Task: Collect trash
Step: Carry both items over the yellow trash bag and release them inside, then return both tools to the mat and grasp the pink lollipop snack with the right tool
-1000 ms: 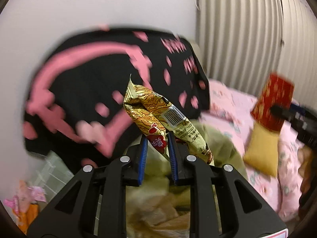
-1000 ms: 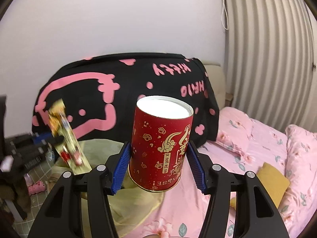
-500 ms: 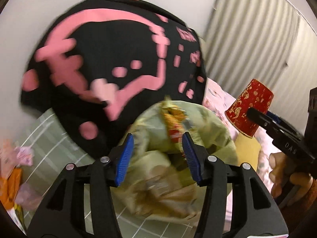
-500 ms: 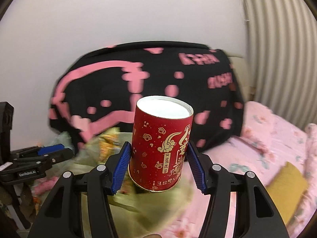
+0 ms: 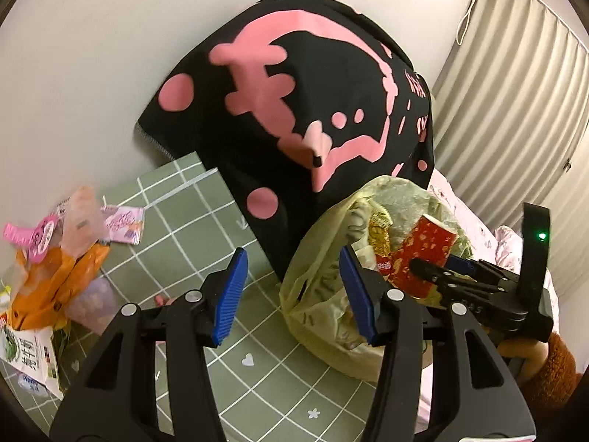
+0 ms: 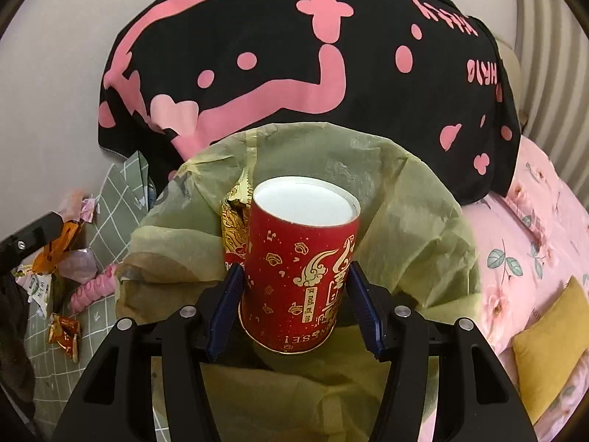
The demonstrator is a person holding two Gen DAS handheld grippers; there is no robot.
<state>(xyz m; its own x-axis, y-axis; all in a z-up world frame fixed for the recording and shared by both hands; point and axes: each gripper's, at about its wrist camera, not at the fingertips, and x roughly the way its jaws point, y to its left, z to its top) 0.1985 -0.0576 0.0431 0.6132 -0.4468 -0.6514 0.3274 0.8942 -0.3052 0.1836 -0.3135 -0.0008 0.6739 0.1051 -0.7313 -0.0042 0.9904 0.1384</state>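
A yellow-green plastic bag [image 5: 331, 294] stands open on the bed, in front of a black blanket. A gold snack wrapper [image 5: 379, 235] sticks up inside it. My left gripper [image 5: 292, 258] is open and holds nothing; it hangs just left of the bag. My right gripper [image 6: 294, 276] is shut on a red paper cup [image 6: 302, 269] with gold print, tilted over the bag's mouth [image 6: 423, 221]. The wrapper [image 6: 235, 221] is right behind the cup on the left. The left wrist view shows the cup [image 5: 423, 254] over the bag's right side.
Loose trash lies at the left on a green checked sheet [image 5: 184, 228]: an orange wrapper [image 5: 55, 276], pink packets [image 5: 121, 221] and a small orange packet [image 6: 66, 331]. The black blanket with pink print [image 5: 313, 92] leans on the wall. Pink bedding [image 6: 533, 221] and a yellow cushion [image 6: 552, 339] lie to the right.
My left gripper opened and let the gold wrapper drop into the bag, then swung left towards the checked sheet. My right gripper came down with the cup over the bag.
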